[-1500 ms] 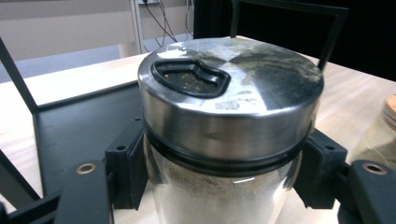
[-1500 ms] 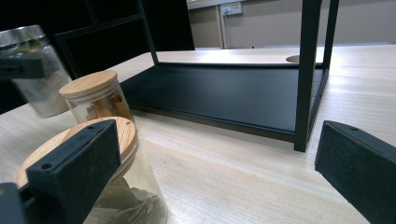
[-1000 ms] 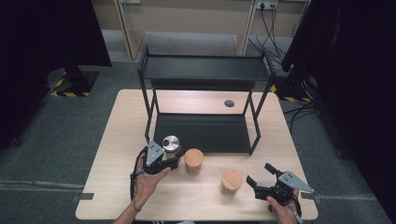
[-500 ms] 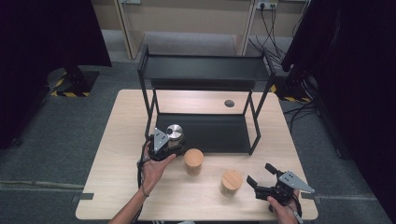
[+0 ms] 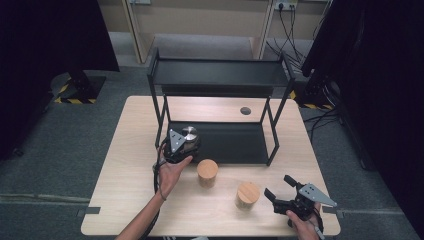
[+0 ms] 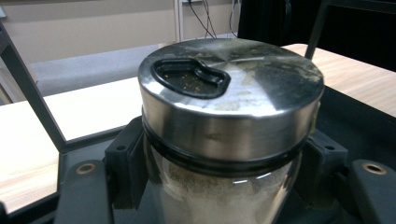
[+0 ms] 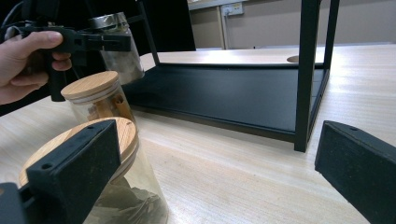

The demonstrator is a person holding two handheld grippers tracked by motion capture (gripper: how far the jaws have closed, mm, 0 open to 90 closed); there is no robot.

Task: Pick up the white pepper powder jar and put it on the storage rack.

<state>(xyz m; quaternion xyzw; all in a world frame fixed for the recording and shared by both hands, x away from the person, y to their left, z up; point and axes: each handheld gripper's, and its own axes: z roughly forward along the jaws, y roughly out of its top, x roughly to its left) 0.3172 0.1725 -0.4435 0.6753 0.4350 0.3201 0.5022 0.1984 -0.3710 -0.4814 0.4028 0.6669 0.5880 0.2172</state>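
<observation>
Steel-lidded jar (image 5: 188, 135) being carried toward the black rack (image 5: 218, 80), hanging at about eight o'clock of the rack's lower shelf (image 5: 225, 142), right over its front-left corner and seemingly not yet set down. Sitting on the pale wooden table (image 5: 125, 150), with the top shelf bare and the lower shelf showing nothing standing on it. Judging the work as barely begun: one jar of three in transit, none shelved so far.

Gripping that jar just under its metal lid (image 6: 231, 88) with the left gripper (image 5: 176, 146), black pads pressing the glass on both sides in the left gripper view. Showing pale powder through the glass below the lid.

Waiting on the bare tabletop: two wooden-lidded jars, the nearer-to-rack jar (image 5: 207, 172) at roughly six o'clock of the shelf, the second wooden-lidded jar (image 5: 247, 195) farther out toward five o'clock, well apart from each other.

Hovering beside that second jar, at its three o'clock, the right gripper (image 5: 282, 192), jaws spread wide and holding nothing, one pad just next to the wooden lid (image 7: 84, 144) in the right gripper view without closing on it.

Remaining, by this reading: lowering and releasing the steel-lidded jar on the shelf, then picking up both wooden-lidded jars in turn.
</observation>
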